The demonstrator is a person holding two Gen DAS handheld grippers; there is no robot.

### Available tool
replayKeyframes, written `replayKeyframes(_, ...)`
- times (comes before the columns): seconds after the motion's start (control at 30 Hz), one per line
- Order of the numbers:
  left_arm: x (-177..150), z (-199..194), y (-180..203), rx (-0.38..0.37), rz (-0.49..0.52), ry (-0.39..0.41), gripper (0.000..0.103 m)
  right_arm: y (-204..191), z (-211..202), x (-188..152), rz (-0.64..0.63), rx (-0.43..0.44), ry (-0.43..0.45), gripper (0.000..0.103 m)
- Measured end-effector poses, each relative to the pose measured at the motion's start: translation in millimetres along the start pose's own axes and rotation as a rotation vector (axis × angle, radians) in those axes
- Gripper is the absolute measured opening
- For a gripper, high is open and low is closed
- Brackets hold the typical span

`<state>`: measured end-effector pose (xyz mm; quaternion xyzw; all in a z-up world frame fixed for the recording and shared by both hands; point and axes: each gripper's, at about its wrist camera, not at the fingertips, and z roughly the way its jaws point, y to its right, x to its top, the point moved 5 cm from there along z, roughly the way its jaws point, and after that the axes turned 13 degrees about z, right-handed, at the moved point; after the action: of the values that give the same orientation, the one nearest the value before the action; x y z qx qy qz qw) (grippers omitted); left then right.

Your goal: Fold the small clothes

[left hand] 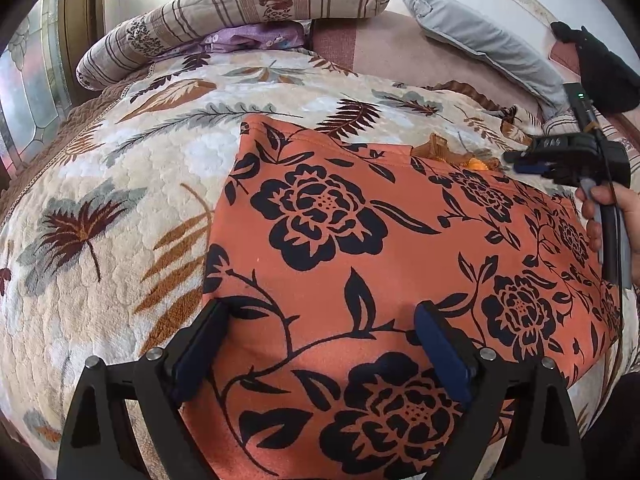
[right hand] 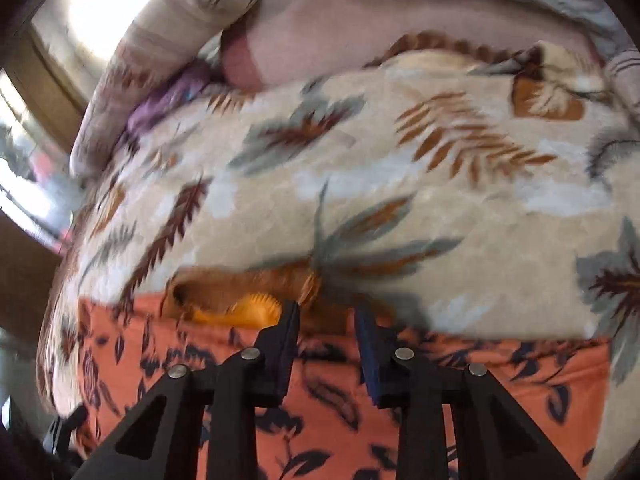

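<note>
Lying flat on the bed's cream leaf-print quilted cover (left hand: 120,208), the orange garment with black flower print (left hand: 360,240) runs its long axis left to right. The left gripper (left hand: 320,344) hovers over its near left part, jaws wide apart, gripping nothing. The right gripper (right hand: 326,320) is at the far right edge, nearer the hem; its jaws are narrowly apart, with cloth seemingly between them, though blur hides any pinch. No containers are in view.
</note>
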<state>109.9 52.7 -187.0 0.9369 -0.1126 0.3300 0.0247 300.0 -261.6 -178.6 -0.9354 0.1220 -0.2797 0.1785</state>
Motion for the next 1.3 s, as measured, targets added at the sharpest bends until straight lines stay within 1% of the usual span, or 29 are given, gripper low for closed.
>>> replayKeyframes(0.07, -1, 0, 1, 0.005, 0.005, 0.003, 0.094, 35, -23, 16, 0.178, -0.028, 0.125, 0.030)
replayKeyframes(0.1, -1, 0, 1, 0.009, 0.007, 0.005, 0.094, 54, -35, 17, 0.254, -0.053, 0.160, 0.030)
replayKeyframes(0.13, -2, -1, 2, 0.014, 0.010, 0.007, 0.094, 67, -45, 14, 0.279, -0.087, 0.170, 0.030)
replayKeyframes(0.17, -2, -2, 2, 0.017, 0.011, 0.009, 0.094, 73, -55, 8, 0.266, -0.118, 0.169, 0.032)
replayKeyframes(0.2, -3, -2, 3, 0.019, 0.010, 0.013, 0.094, 77, -68, -1, 0.243, -0.124, 0.170, 0.032)
replayKeyframes(0.23, -3, -3, 3, 0.021, 0.007, 0.016, 0.094, 81, -84, -12, 0.232, -0.103, 0.175, 0.035)
replayKeyframes(0.27, -3, -5, 2, 0.023, 0.005, 0.021, 0.094, 86, -99, -23, 0.238, -0.083, 0.181, 0.041)
replayKeyframes(0.3, -3, -7, 3, 0.027, 0.002, 0.028, 0.094, 94, -115, -36, 0.258, -0.062, 0.189, 0.066)
replayKeyframes(0.33, -3, -10, 3, 0.032, -0.003, 0.034, 0.094, 103, -131, -52, 0.299, -0.030, 0.193, 0.077)
replayKeyframes(0.4, -2, -18, 3, 0.044, -0.020, 0.040, 0.094, 118, -159, -83, 0.378, 0.048, 0.188, 0.077)
replayKeyframes(0.47, 0, -31, 6, 0.044, -0.043, 0.059, 0.094, 132, -184, -120, 0.482, 0.129, 0.179, 0.077)
replayKeyframes(0.5, 2, -39, 9, 0.046, -0.048, 0.070, 0.094, 138, -195, -141, 0.534, 0.182, 0.173, 0.077)
replayKeyframes(0.57, 3, -51, 18, 0.051, -0.036, 0.083, 0.094, 142, -206, -174, 0.580, 0.244, 0.150, 0.077)
replayKeyframes(0.67, 0, -65, 36, 0.049, -0.002, 0.074, 0.094, 144, -205, -218, 0.652, 0.321, 0.100, 0.077)
replayKeyframes(0.7, -1, -70, 41, 0.049, 0.000, 0.073, 0.094, 145, -199, -227, 0.675, 0.344, 0.078, 0.077)
replayKeyframes(0.77, -3, -77, 50, 0.040, -0.007, 0.062, 0.094, 148, -185, -237, 0.722, 0.362, 0.051, 0.077)
replayKeyframes(0.83, -3, -79, 57, 0.041, -0.019, 0.028, 0.094, 149, -168, -238, 0.774, 0.414, 0.021, 0.077)
replayKeyframes(0.9, -3, -81, 63, 0.058, -0.030, -0.007, 0.094, 152, -154, -238, 0.830, 0.404, -0.006, 0.077)
replayKeyframes(0.93, -2, -84, 66, 0.059, -0.035, -0.015, 0.094, 150, -148, -235, 0.828, 0.421, -0.020, 0.077)
replayKeyframes(0.97, -1, -88, 69, 0.058, -0.037, -0.015, 0.094, 148, -145, -234, 0.821, 0.431, -0.023, 0.077)
replayKeyframes(1.1, 4, -103, 81, 0.071, -0.026, 0.012, 0.094, 145, -143, -231, 0.797, 0.418, -0.008, 0.077)
replayKeyframes(1.3, 7, -107, 93, 0.073, 0.001, 0.011, 0.094, 150, -142, -230, 0.815, 0.437, -0.002, 0.077)
